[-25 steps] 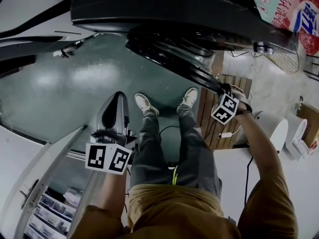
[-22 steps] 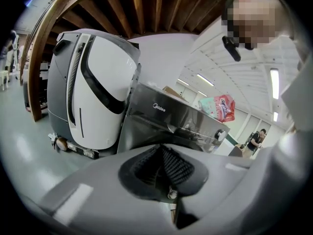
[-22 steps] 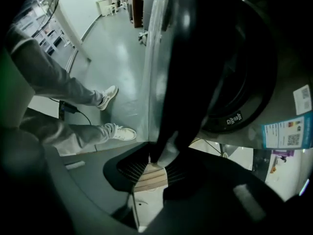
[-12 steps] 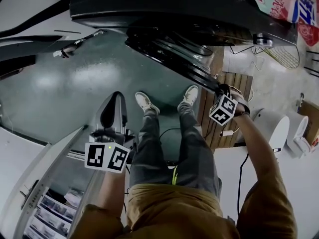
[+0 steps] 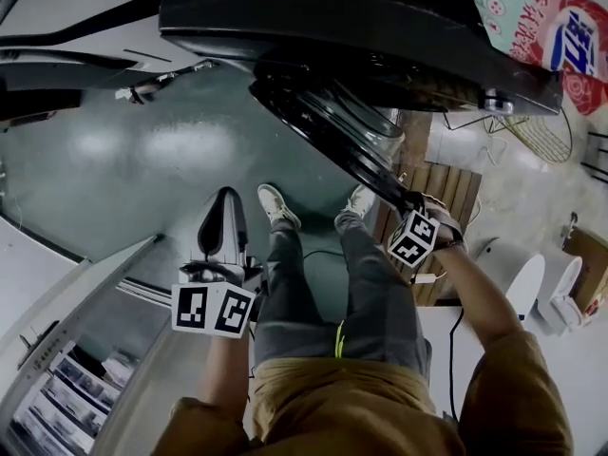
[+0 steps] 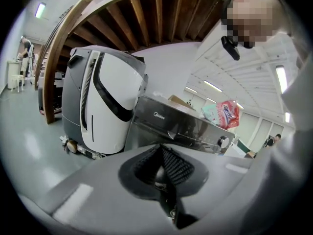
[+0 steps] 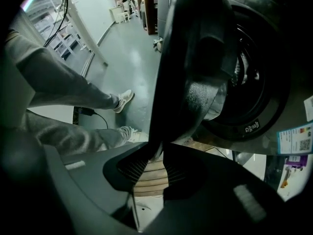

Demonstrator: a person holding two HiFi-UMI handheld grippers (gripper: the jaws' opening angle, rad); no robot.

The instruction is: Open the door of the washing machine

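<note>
The dark washing machine [image 5: 332, 27] fills the top of the head view, and its round door [image 5: 332, 131] stands swung out toward the lower right. My right gripper [image 5: 414, 205] is shut on the door's outer edge, pointing down. The right gripper view shows that door edge [image 7: 168, 82] pinched between my right gripper's [image 7: 155, 153] pads, with the drum opening [image 7: 259, 82] behind it. My left gripper [image 5: 224, 202] hangs over the floor, left of the legs and away from the machine. In its own view my left gripper [image 6: 161, 169] is shut on nothing and faces the machine's control panel [image 6: 186, 126].
The person's legs and shoes [image 5: 275, 205] stand between the grippers. A wooden slatted pallet [image 5: 446, 188] lies below the door. A pink detergent bag [image 5: 551, 27] sits on the machine. White fixtures [image 5: 556, 283] are at right, shelves [image 5: 57, 388] at lower left, a white-grey floor machine [image 6: 102, 102] beside the washer.
The door has swung further out, and the right gripper has moved down and left with its edge. The left gripper has drifted slightly.
</note>
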